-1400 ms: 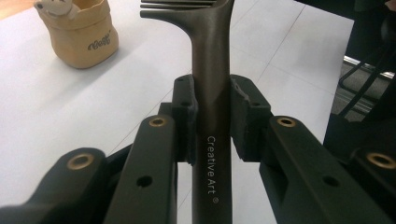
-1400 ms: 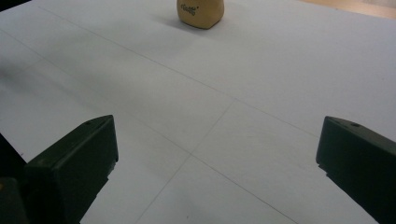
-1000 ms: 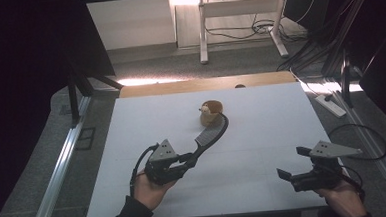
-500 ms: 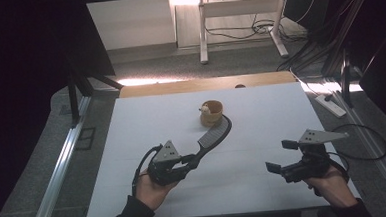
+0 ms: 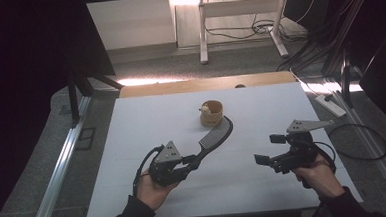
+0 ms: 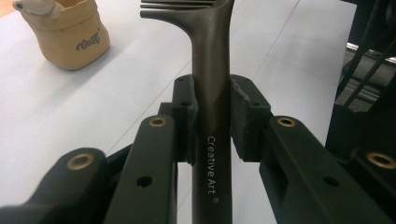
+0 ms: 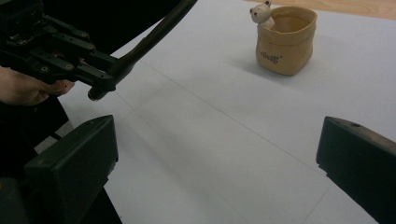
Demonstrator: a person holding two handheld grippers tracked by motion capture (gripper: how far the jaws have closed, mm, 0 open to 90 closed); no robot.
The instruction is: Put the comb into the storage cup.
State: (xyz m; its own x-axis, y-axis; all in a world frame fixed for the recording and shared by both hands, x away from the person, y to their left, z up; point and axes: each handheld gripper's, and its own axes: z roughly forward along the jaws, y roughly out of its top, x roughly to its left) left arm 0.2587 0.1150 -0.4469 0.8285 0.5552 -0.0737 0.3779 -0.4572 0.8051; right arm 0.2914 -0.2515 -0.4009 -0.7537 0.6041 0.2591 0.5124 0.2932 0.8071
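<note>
1. High view: the left claw [image 5: 192, 160] is clenched on the handle of a dark hair brush [image 5: 213, 137], whose head rises off the white bench [image 5: 132, 141] and ends just beside a small tan pot [image 5: 212, 114]. The right claw [image 5: 264, 160] is released and empty; it hangs over the bench's right half, well apart from brush and pot.

2. High view against a second ago: the right claw has come in from the bench's right edge towards the middle and sits a little higher. The left claw, brush and pot are where they were.

3. Left gripper view: both pads [image 6: 186, 105] press the brush handle [image 6: 211, 107] from either side; the handle reads "Creative Art". The comb-like teeth show at the top edge. The tan pot [image 6: 70, 39] stands up left on the bench, apart from the brush.

4. Right gripper view: the jaws stand wide with nothing between them. Beyond, the left claw [image 7: 100, 84] grips the brush handle [image 7: 149, 37] near its end. The pot [image 7: 285, 39] stands upright, a small white bear figure [image 7: 261, 14] at its rim; its inside looks empty, though its floor is hidden.
</note>
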